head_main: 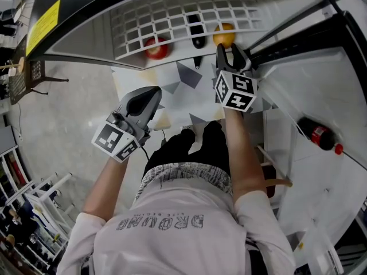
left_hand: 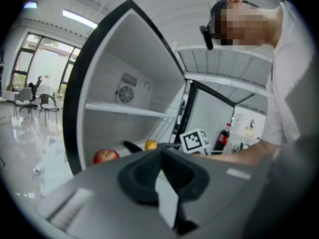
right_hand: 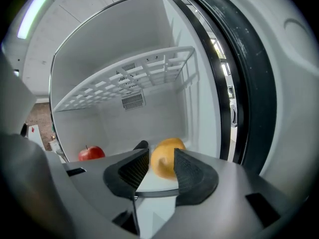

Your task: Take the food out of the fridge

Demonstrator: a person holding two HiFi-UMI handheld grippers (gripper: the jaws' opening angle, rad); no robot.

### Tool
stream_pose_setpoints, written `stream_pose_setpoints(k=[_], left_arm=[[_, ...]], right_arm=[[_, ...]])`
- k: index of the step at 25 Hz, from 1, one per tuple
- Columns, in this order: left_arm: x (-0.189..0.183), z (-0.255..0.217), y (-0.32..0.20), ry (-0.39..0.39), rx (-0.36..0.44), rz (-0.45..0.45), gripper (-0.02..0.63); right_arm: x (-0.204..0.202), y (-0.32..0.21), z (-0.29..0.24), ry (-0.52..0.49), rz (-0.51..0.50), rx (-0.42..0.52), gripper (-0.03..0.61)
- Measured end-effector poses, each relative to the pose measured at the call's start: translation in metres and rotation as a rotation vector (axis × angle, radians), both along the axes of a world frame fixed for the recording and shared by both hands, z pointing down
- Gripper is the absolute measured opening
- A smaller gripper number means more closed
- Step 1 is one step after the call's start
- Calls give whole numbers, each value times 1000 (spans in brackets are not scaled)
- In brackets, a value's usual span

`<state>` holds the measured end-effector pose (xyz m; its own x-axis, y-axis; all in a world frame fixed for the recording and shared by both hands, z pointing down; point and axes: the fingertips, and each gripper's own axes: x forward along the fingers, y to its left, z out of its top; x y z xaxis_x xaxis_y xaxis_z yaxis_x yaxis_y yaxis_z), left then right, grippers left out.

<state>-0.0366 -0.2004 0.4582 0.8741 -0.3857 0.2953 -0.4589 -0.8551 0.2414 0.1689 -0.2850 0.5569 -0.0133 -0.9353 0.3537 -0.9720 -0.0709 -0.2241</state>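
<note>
On the fridge's floor lie a red apple (head_main: 156, 48) (right_hand: 91, 153), a dark aubergine (head_main: 196, 32) (right_hand: 141, 145) and an orange (head_main: 223, 36) (right_hand: 167, 158). My right gripper (head_main: 229, 51) (right_hand: 161, 156) reaches into the fridge and stands open, its jaws either side of the orange's near face without pressing on it. My left gripper (head_main: 153, 91) (left_hand: 162, 156) hangs outside the fridge, lower left, shut and empty. From the left gripper view the apple (left_hand: 105, 156), the aubergine (left_hand: 132, 146) and the orange (left_hand: 151, 145) show past its jaws.
A white wire shelf (head_main: 172, 16) (right_hand: 134, 78) spans the compartment above the food. The open door (head_main: 309, 90) stands at the right, with a cola bottle (head_main: 318, 135) (left_hand: 223, 138) in its rack. Chairs (left_hand: 35, 101) stand far off at the left.
</note>
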Motion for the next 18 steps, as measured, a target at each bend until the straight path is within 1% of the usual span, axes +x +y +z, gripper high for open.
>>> stream_pose_setpoints(k=[6, 9, 15, 18], left_arm=[[-1, 7, 3, 1, -12, 1, 8], [-1, 10, 4, 0, -14, 0, 8], [0, 13, 5, 0, -15, -6, 8], [-1, 14, 6, -6, -18, -9, 8]], right_arm=[[1, -9, 8, 15, 3, -9, 194], [2, -14, 13, 19, -1, -18, 244], [2, -24, 26, 46, -3, -46, 282], [3, -28, 32, 61, 3, -59, 284]])
